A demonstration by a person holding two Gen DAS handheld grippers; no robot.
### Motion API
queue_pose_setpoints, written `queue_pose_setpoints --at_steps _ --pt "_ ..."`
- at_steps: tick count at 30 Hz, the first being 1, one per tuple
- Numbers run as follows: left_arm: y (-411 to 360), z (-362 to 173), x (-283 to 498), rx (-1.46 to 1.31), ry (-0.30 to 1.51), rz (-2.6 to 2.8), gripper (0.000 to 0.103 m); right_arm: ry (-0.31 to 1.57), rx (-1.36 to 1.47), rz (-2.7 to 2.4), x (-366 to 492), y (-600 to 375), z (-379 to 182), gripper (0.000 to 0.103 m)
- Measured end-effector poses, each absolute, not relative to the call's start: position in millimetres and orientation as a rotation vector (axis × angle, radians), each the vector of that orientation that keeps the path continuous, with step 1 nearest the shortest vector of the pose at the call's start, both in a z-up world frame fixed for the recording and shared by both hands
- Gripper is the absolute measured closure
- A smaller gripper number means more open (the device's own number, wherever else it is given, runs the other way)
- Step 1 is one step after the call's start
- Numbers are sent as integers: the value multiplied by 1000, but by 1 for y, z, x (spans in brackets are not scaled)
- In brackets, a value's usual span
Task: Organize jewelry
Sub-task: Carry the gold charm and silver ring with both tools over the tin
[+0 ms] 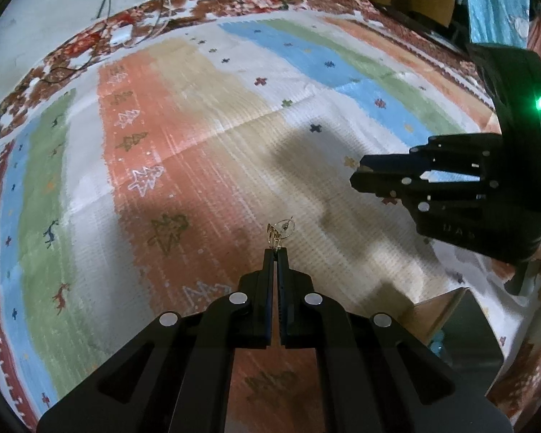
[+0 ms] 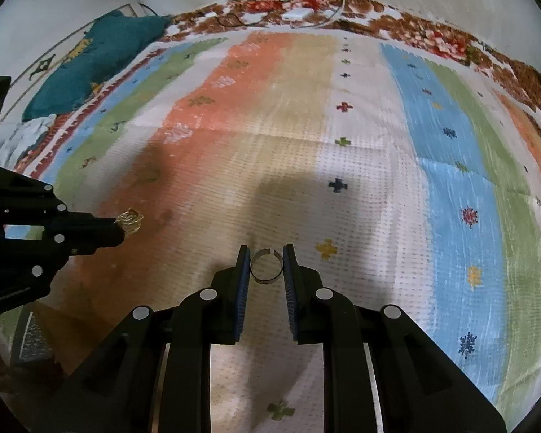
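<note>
Left gripper (image 1: 277, 252) pinches gold earring (image 1: 279, 234) by tips | right gripper (image 2: 267, 258) clamps open ring (image 2: 266, 266) | risk: either slips, drops onto cloth (image 2: 360, 166) at 12 o'clock

A home bedroom: patterned bedspread (image 2: 306, 126), teal pillow (image 2: 90, 68).

R gripper (image 2: 267, 252) clamps open silver ring (image 2: 266, 266), frame center; L gripper (image 2: 121, 229) at left holds gold jewelry (image 2: 130, 220) above striped blanket (image 2: 451, 137).
</note>
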State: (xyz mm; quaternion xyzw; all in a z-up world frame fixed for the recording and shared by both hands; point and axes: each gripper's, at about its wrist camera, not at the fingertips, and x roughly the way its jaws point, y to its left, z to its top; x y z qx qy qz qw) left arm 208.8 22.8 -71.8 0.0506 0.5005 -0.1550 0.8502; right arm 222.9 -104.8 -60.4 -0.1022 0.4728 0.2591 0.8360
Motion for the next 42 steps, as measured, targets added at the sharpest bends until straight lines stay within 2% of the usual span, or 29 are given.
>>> queue_pose_setpoints --at_steps 22,42 --pt "24 -33 161 15 920 -285 101 910 -187 576 182 -109 -25 84" --pt "24 -19 114 -42 887 -292 101 841 -159 610 131 -118 -2 84"
